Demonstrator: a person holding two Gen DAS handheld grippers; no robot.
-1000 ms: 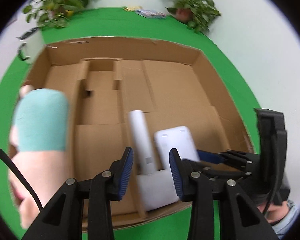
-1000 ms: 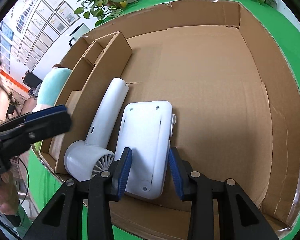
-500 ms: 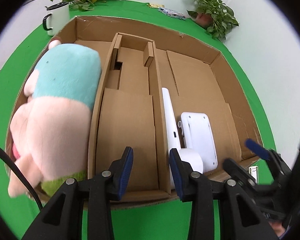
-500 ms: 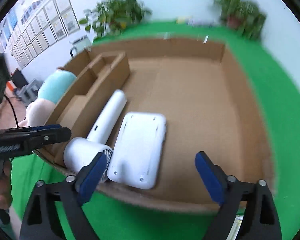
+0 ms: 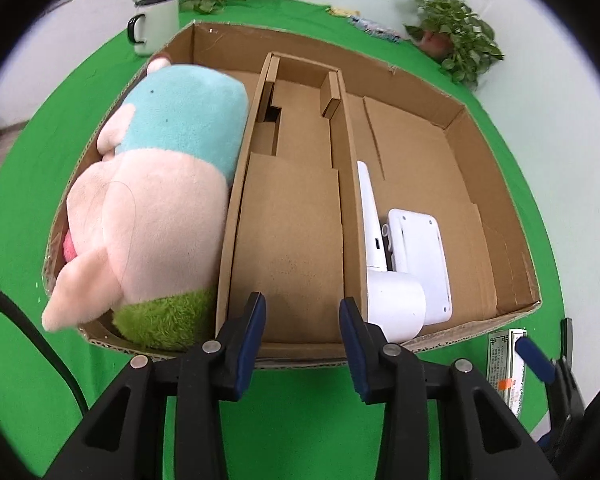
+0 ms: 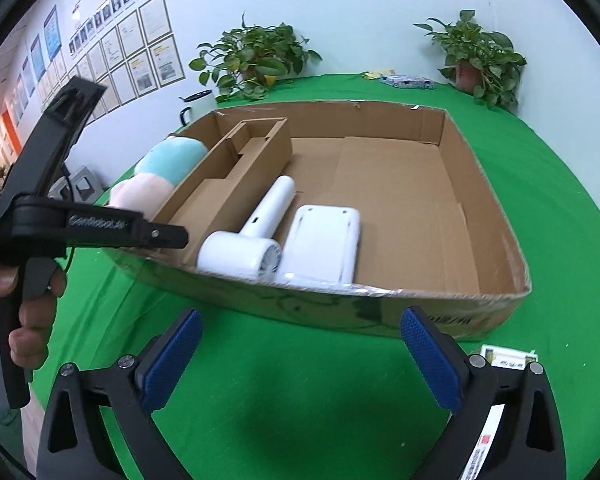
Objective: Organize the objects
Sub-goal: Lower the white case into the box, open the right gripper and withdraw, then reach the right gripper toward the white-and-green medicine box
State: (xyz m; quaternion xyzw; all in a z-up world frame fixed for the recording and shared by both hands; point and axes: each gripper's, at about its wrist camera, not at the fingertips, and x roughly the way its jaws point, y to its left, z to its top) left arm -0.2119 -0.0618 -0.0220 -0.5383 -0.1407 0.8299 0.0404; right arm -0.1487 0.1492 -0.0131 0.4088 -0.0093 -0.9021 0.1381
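Note:
A shallow cardboard box (image 5: 516,312) (image 6: 420,314) sits on the green table. A plush pig toy (image 5: 160,200) (image 6: 160,172) lies in its left compartment. A white hair dryer (image 5: 384,272) (image 6: 260,232) and a flat white device (image 5: 420,252) (image 6: 324,244) lie side by side in the right compartment. My left gripper (image 5: 302,340) hovers at the box's near edge, jaws a small gap apart and empty. My right gripper (image 6: 300,364) is wide open and empty, in front of the box. A small white packet (image 5: 504,364) (image 6: 508,358) lies on the cloth by the right gripper.
A middle cardboard divider insert (image 5: 292,216) holds nothing. A white mug (image 5: 156,26) and potted plants (image 5: 452,36) (image 6: 252,60) stand behind the box. Small items (image 6: 404,80) lie at the table's far edge.
The right gripper let go of the white device, opened wide and pulled back out of the box. The left gripper also pulled back and lifted, bringing the plush pig into view.

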